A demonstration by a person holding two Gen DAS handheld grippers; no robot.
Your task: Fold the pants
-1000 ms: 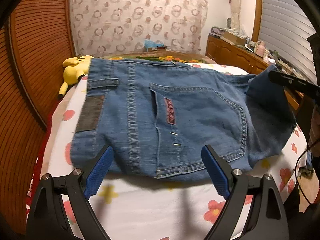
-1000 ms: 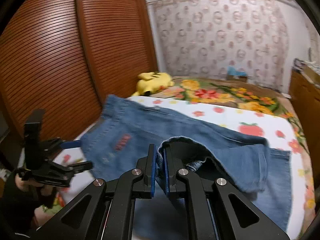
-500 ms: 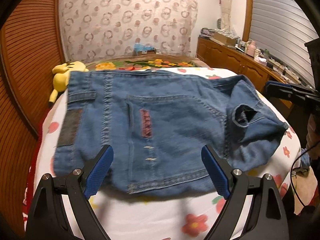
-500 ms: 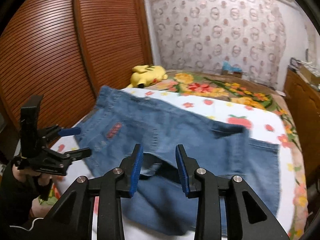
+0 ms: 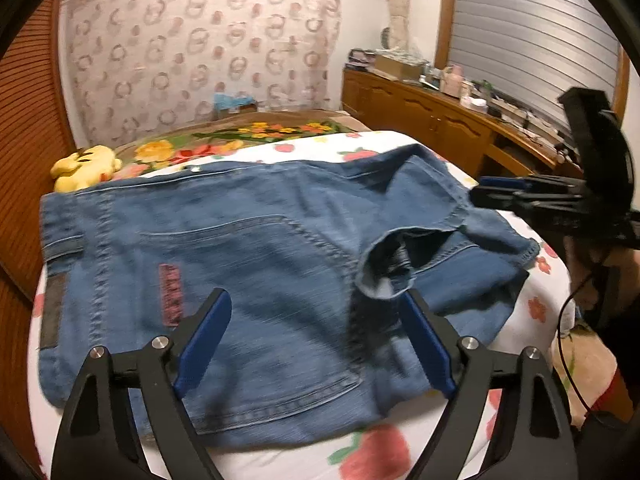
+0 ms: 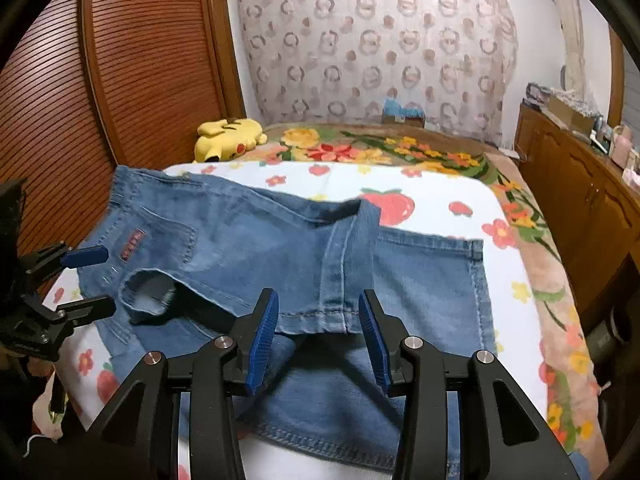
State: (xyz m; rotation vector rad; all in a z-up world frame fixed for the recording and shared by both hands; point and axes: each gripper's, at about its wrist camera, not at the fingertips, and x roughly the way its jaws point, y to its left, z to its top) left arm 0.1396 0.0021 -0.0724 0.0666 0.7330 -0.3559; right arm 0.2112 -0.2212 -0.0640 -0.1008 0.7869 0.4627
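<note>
Our right gripper [image 6: 316,334] has just been opening, dropping the leg onto the jeans [image 5: 260,264]; left gripper [image 5: 316,340] spread, empty. Next: fold again.

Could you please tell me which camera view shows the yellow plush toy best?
The right wrist view: the yellow plush toy lies whole and fairly sharp at the far end of the bed, beyond the jeans. In the left wrist view it is smaller, squeezed toward the left edge, partly hidden behind the jeans' waistband.

Left tongs [image 5: 316,344] wide, right tongs [image 6: 318,334] half-open
</note>
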